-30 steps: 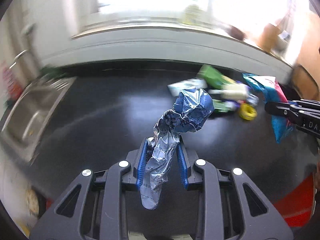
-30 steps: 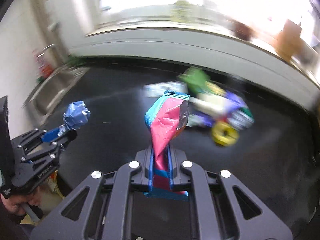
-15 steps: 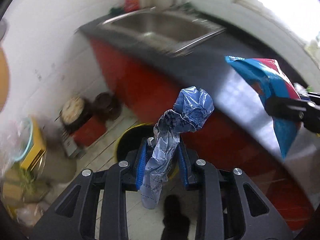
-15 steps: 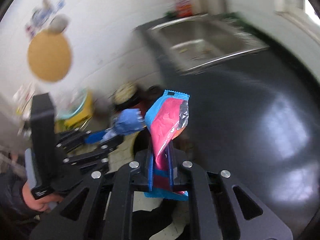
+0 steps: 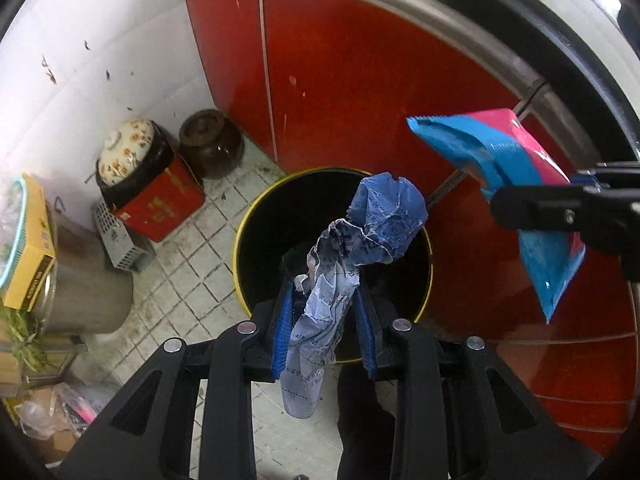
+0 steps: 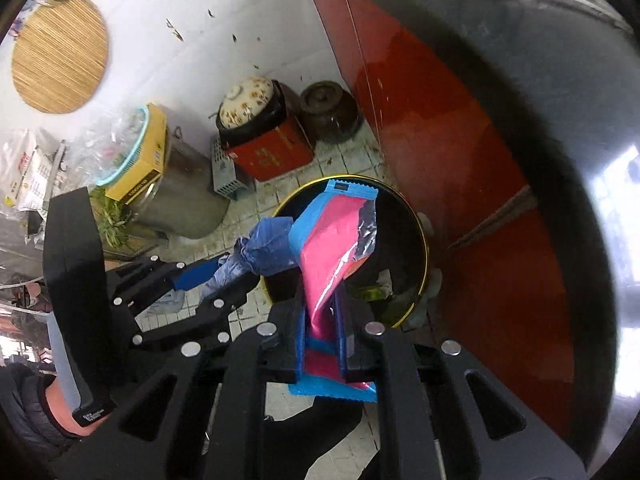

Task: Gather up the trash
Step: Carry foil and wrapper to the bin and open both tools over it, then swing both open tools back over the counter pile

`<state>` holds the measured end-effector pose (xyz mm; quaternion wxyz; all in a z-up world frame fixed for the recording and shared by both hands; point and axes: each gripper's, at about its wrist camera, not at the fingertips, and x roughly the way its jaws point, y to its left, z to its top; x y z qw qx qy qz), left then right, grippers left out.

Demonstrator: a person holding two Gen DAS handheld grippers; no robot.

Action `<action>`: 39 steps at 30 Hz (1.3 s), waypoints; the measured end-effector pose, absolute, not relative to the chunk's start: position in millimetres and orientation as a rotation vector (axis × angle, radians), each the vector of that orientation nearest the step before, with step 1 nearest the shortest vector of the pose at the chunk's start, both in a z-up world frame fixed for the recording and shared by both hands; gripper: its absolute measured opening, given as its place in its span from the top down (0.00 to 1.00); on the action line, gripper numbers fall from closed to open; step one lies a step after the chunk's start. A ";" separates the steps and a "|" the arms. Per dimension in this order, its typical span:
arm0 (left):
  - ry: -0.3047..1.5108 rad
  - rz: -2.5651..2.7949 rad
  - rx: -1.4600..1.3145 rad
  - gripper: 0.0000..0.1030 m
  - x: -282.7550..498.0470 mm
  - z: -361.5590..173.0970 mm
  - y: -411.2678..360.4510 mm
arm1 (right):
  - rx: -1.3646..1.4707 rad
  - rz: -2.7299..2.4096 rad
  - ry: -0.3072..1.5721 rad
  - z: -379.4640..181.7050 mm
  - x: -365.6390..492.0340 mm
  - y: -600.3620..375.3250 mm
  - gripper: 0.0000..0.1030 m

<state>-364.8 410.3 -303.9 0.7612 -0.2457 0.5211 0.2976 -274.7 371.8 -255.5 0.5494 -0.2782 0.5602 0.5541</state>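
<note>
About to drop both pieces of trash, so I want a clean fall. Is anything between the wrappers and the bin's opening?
Nothing visible. The crumpled blue wrapper and the pink and blue packet hang over the open, lidless yellow-rimmed bin, with only air below.

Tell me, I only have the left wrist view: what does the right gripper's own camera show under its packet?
Observer: The pink and blue packet, clamped in the right gripper, hangs over the yellow-rimmed bin.
Operator: Anything inside the bin?
Observer: Some greenish trash lies at the bottom.
Operator: Where's my left gripper from there?
Observer: The left gripper sits left of the bin, holding the crumpled blue wrapper at the rim.
</note>
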 end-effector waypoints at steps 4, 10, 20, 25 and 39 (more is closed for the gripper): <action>1.133 0.646 -0.573 0.72 -365.9 -318.0 418.9 | -0.680 1.312 1.345 -267.1 -271.9 389.4 0.89; 1.111 0.673 -0.606 0.32 -372.3 -325.0 434.2 | -0.689 1.335 1.350 -272.9 -267.1 396.8 0.32; 1.103 0.682 -0.606 0.32 -381.7 -316.0 433.5 | -0.697 1.350 1.332 -264.5 -266.3 396.2 0.32; 1.086 0.672 -0.563 0.31 -376.1 -281.7 421.8 | -0.624 1.384 1.307 -223.3 -255.9 375.2 0.32; 0.904 0.211 -0.216 0.06 -227.0 -110.3 242.8 | -0.248 0.848 0.970 -26.4 -100.1 86.5 0.10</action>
